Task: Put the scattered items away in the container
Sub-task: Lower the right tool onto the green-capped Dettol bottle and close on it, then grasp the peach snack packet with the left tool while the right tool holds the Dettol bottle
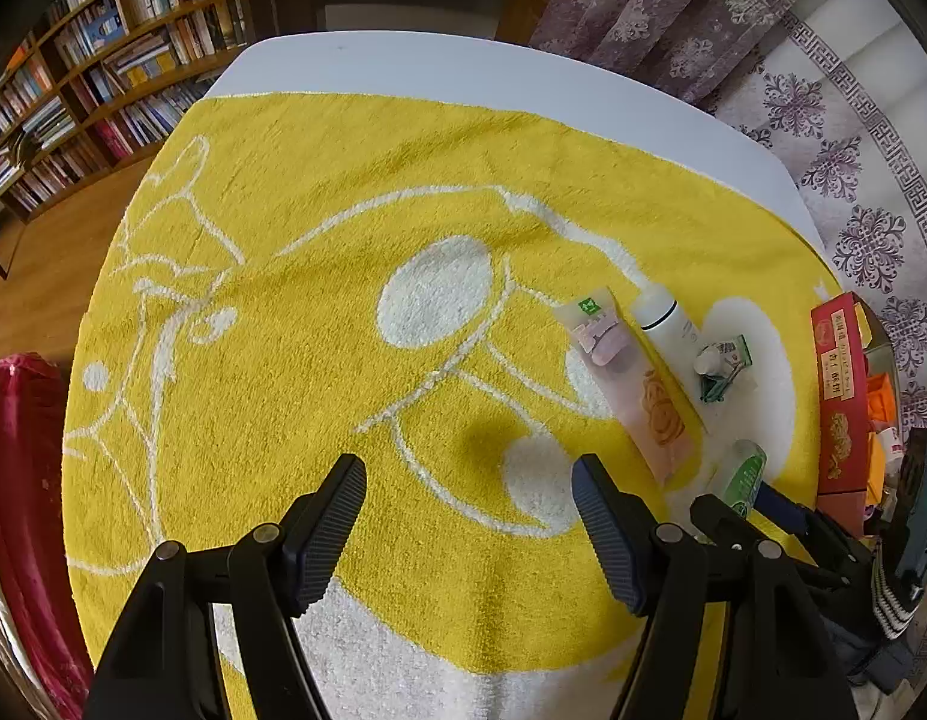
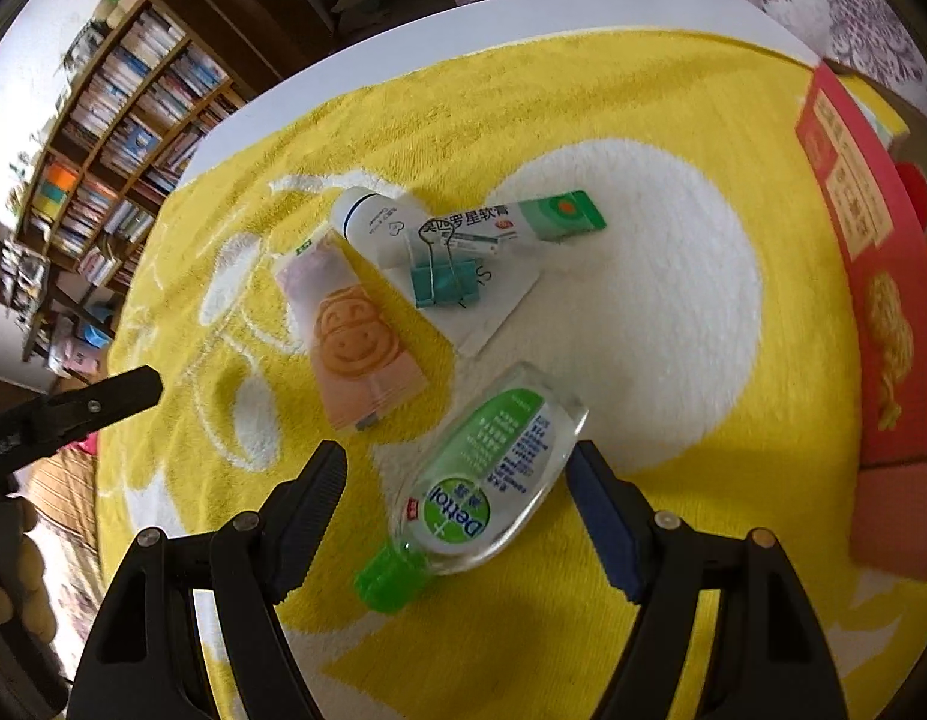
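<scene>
The right hand-held gripper (image 2: pixel 457 510) straddles the Dettol sanitizer bottle (image 2: pixel 481 498) on the desk's yellow towel (image 2: pixel 583 108), jaws wide, seemingly untouched; the left hand-held gripper (image 1: pixel 469 510) hangs open, empty. The red box (image 2: pixel 871 276) waits far right.

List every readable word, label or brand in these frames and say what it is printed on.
"Dettol": clear sanitizer bottle with the green cap.
"莫匹罗星软膏": white-and-green ointment box.
Chinese characters on the red box: too blurred to read.
Fine print on the white tube and the pink tube: too small.
</scene>
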The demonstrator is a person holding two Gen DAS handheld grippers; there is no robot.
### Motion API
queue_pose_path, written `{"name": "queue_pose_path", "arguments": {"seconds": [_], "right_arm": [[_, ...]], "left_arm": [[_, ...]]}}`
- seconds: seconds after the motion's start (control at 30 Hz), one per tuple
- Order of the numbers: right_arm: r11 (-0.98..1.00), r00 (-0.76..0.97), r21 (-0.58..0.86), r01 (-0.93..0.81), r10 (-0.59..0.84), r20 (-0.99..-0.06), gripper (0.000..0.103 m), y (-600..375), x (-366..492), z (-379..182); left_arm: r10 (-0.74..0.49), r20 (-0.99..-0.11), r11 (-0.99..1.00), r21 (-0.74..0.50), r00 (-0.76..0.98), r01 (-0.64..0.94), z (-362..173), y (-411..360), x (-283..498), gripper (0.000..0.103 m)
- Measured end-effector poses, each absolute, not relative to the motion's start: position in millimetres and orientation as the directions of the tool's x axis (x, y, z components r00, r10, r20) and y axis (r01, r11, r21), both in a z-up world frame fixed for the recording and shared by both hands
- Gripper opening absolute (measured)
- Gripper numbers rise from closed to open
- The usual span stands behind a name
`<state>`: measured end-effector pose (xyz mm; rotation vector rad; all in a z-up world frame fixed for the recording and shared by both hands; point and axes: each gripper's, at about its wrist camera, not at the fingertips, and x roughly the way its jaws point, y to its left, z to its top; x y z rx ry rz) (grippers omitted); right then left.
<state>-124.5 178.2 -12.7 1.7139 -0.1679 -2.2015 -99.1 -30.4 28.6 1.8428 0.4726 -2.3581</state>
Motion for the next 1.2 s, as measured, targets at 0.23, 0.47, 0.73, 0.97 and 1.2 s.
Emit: {"name": "queue_pose_path", "arguments": {"seconds": [0.23,0.47,0.73,0.97,1.2], "right_arm": [[-0.943,-0.251,0.144,0.299,-0.223,-0.942,0.070,165.1,-115.5,-14.4],[-0.941,-0.259,0.120,0.316,-0.208,-0.943,0.054,174.7,-107.7,-11.6],[-0.945,-0.249,0.150,0.289,-0.226,-0.942,0.048,200.1,-96.4,-5.9],[-0.943,-0.248,0.168,0.287,-0.242,-0.938,0.047,216.5,-92.0,-3.8],[-0.934,-0.244,0.180,0.309,-0.261,-0.934,0.046,221.4,-88.3,-3.3]], "left_arm": [[0.110,-0.963,-0.947,-0.177,-0.247,0.267,25.2,-23.5,-104.1,0.073],[0.143,-0.961,-0.952,-0.198,-0.237,0.231,20.4,-3.1,-122.2,0.073],[0.157,-0.964,-0.964,-0.197,-0.213,0.180,8.0,34.6,-145.6,0.073],[0.116,-0.975,-0.969,-0.152,-0.188,0.193,-6.8,52.6,-164.9,0.073],[0.087,-0.982,-0.960,-0.127,-0.166,0.250,-20.3,58.4,-181.4,0.073]]}}
